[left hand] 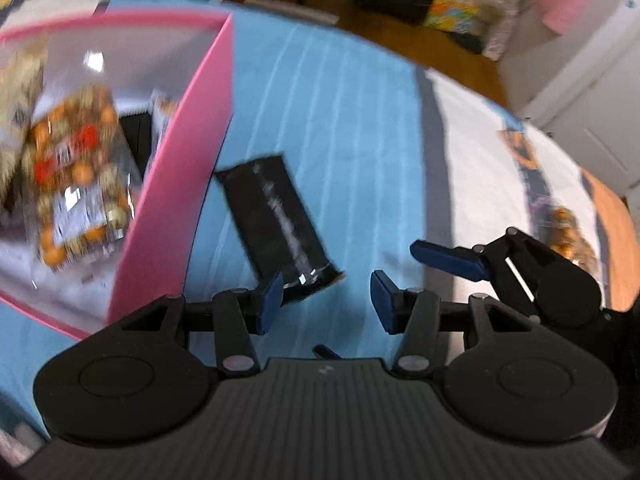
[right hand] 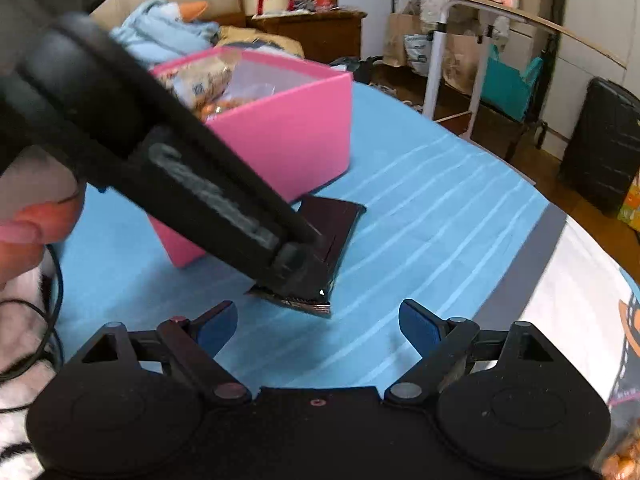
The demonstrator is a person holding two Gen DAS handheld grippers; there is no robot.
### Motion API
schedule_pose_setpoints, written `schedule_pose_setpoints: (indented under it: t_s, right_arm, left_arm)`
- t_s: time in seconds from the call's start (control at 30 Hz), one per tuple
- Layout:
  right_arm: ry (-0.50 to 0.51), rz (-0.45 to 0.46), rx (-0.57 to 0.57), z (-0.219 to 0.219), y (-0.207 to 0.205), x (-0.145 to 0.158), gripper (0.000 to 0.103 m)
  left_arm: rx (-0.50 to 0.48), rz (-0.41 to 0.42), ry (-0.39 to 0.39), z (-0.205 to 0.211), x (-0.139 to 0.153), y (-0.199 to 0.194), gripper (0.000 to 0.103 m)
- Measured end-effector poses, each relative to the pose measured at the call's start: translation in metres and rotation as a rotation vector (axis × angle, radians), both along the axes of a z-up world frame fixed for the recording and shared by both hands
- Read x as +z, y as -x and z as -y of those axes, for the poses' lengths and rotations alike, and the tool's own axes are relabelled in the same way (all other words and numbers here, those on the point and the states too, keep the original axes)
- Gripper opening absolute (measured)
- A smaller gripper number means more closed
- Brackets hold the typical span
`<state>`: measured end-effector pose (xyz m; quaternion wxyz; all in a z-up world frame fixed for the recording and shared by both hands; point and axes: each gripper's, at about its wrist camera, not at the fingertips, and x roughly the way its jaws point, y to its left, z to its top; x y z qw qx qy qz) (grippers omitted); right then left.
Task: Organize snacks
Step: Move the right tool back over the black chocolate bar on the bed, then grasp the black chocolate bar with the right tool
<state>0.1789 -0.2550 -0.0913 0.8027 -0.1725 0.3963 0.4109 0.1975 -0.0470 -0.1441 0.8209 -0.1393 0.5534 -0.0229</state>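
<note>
A black snack bar (left hand: 276, 224) lies flat on the blue striped cloth (left hand: 340, 128) next to the pink box (left hand: 188, 184). The box holds several snack bags, one with orange and white pieces (left hand: 76, 176). My left gripper (left hand: 326, 300) is open, its left fingertip at the bar's near end. My right gripper (right hand: 316, 328) is open and empty, just short of the bar (right hand: 340, 220). The left gripper's body (right hand: 180, 168) reaches down over the bar in the right wrist view. The right gripper's blue finger (left hand: 448, 260) shows at right in the left wrist view.
The pink box (right hand: 288, 132) stands on the cloth at the left. A white patterned cloth (left hand: 500, 168) covers the table's right part, with another snack bag (left hand: 568, 232) on it. Beyond the table are a white stand (right hand: 436, 64), a black suitcase (right hand: 604, 152) and bags.
</note>
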Motion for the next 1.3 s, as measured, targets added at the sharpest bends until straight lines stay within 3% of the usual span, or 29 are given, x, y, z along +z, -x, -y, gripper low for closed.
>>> schedule_pose_setpoints:
  t_s: [0.13, 0.23, 0.47, 0.53, 0.73, 1.0, 1.03, 1.07, 1.2, 1.3]
  right_arm:
    - [0.043, 0.002, 0.052, -0.009, 0.001, -0.013, 0.080]
    - [0.036, 0.002, 0.064, -0.014, -0.003, -0.020, 0.080]
    - [-0.023, 0.013, 0.084, -0.025, -0.011, -0.025, 0.080]
    - [-0.029, 0.021, 0.073, -0.020, -0.007, -0.024, 0.072]
    - [-0.006, 0.035, 0.060, -0.012, -0.008, -0.015, 0.063]
    - [0.036, 0.009, 0.061, 0.013, 0.003, 0.002, 0.064]
    - [0.042, -0.002, 0.046, 0.015, 0.001, 0.002, 0.064]
    - [0.043, -0.016, 0.024, 0.019, 0.000, 0.001, 0.065]
    - [0.042, -0.104, -0.034, 0.020, -0.016, -0.004, 0.072]
    - [0.055, -0.058, -0.018, 0.009, -0.017, -0.006, 0.078]
  left_arm:
    - [0.050, -0.084, 0.071, -0.012, -0.024, -0.007, 0.046]
    - [0.070, -0.068, 0.048, -0.014, -0.030, -0.007, 0.046]
    - [0.097, -0.034, 0.095, -0.016, -0.039, -0.008, 0.045]
    - [0.096, -0.026, 0.112, -0.017, -0.041, -0.007, 0.045]
    - [0.059, 0.007, 0.149, -0.018, -0.040, -0.001, 0.045]
    - [-0.021, -0.006, 0.271, -0.015, -0.033, 0.004, 0.045]
    - [-0.027, 0.006, 0.276, -0.014, -0.031, 0.005, 0.049]
    - [-0.031, 0.024, 0.262, -0.012, -0.029, 0.005, 0.050]
    - [-0.056, 0.137, 0.062, 0.001, -0.015, 0.010, 0.060]
    - [-0.056, 0.128, 0.090, 0.001, -0.020, 0.006, 0.060]
